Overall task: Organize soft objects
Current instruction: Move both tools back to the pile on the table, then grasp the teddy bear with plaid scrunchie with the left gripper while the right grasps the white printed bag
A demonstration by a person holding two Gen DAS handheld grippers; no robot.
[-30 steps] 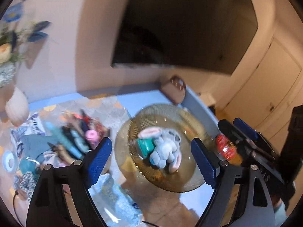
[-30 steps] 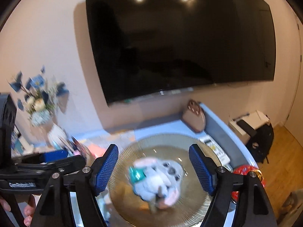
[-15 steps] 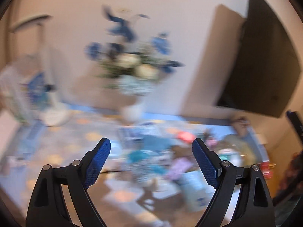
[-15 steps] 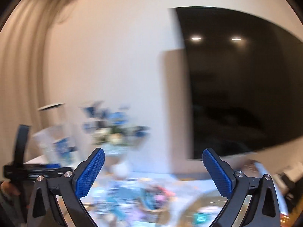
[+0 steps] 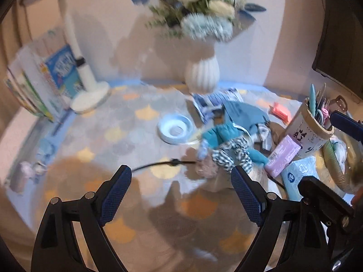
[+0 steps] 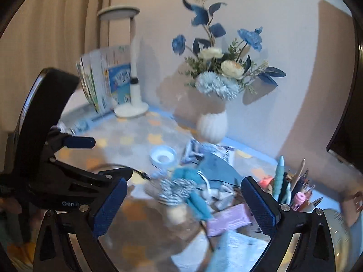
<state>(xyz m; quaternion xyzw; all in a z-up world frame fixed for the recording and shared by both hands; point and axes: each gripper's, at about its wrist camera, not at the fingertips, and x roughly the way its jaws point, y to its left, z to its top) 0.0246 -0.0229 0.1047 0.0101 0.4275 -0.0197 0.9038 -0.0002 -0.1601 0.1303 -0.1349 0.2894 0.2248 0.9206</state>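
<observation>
A rag doll (image 5: 226,145) in teal with black-and-white stripes lies on the patterned tablecloth (image 5: 127,136), against a folded blue-grey cloth (image 5: 245,113). My left gripper (image 5: 181,195) hovers open, short of the doll and left of it, with nothing between its fingers. In the right wrist view the doll (image 6: 181,188) shows, blurred, beyond my open right gripper (image 6: 183,204), apart from its pads. My left gripper (image 6: 102,157) reaches in from the left there. An amber glass plate (image 5: 333,165) sits at the far right.
A white vase (image 5: 202,77) of flowers stands behind the pile, with a white ring (image 5: 174,128) beside it. A pen holder (image 5: 315,131), a pink box (image 5: 283,156) and a tissue pack (image 5: 297,174) crowd the right. A lamp base (image 5: 90,95) and books (image 5: 34,83) stand far left. A black cable (image 5: 158,164) crosses the cloth.
Both views have swung left, away from the amber plate with the grey plush toy, to the vase and the doll pile. The right jaws have spread wider.
</observation>
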